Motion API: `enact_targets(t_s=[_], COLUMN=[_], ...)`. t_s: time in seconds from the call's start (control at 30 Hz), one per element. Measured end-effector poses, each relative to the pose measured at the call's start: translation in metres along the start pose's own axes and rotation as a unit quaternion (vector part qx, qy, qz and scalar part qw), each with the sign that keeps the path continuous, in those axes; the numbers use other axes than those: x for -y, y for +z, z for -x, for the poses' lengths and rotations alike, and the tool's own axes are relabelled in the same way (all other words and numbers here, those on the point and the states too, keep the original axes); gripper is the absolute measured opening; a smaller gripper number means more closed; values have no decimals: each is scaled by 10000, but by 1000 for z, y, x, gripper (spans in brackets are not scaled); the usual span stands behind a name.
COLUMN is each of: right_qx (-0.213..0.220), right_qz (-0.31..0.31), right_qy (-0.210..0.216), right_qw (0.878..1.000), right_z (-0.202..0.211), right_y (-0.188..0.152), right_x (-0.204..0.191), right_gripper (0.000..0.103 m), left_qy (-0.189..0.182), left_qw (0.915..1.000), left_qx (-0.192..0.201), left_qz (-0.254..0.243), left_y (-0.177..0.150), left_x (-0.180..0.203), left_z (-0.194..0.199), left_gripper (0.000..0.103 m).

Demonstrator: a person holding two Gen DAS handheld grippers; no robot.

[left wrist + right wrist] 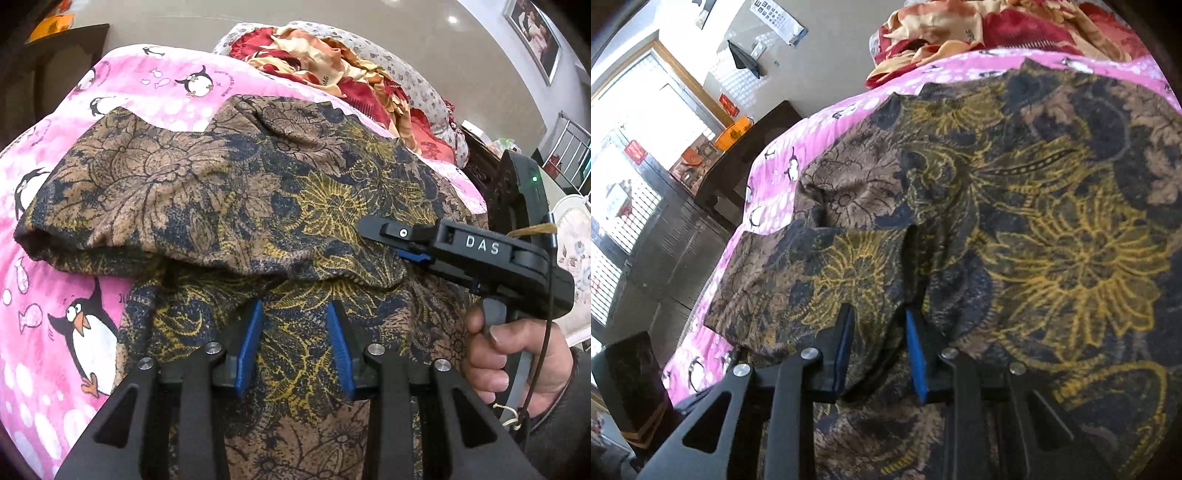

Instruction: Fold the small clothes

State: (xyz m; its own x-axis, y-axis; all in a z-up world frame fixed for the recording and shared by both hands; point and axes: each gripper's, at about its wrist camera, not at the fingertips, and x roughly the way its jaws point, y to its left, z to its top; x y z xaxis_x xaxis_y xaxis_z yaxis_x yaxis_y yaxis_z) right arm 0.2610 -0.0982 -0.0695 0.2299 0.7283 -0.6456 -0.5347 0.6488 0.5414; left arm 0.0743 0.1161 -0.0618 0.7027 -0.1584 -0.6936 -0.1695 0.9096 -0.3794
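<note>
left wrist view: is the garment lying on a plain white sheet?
No: the brown floral garment lies on a pink blanket printed with penguins and fish.

1. "DAS" in white capitals stands on the black body of the right hand-held gripper (402,254), at the right of the left wrist view.
2. The chart (777,16) on the wall, top of the right wrist view, carries rows of symbols too small to read.
3. The red signs (728,104) at the window, upper left, are illegible.
</note>
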Motion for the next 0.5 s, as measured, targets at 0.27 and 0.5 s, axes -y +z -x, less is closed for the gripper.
enact_targets(t_s=[0.27,0.5], right_qx=[305,705], right_qz=[247,352], right_qy=[23,-620], right_qw=[9992,9950], right_z=[10,58], right_y=[-1,9], right_x=[-21,-18], right_gripper=[8,7], left_qy=[46,90], left_qw=[10000,9999], left_qx=[3,0], left_qz=[-41,-78], left_y=[0,-1], left_x=[1,3], left_z=[0,0], left_gripper=[16,16])
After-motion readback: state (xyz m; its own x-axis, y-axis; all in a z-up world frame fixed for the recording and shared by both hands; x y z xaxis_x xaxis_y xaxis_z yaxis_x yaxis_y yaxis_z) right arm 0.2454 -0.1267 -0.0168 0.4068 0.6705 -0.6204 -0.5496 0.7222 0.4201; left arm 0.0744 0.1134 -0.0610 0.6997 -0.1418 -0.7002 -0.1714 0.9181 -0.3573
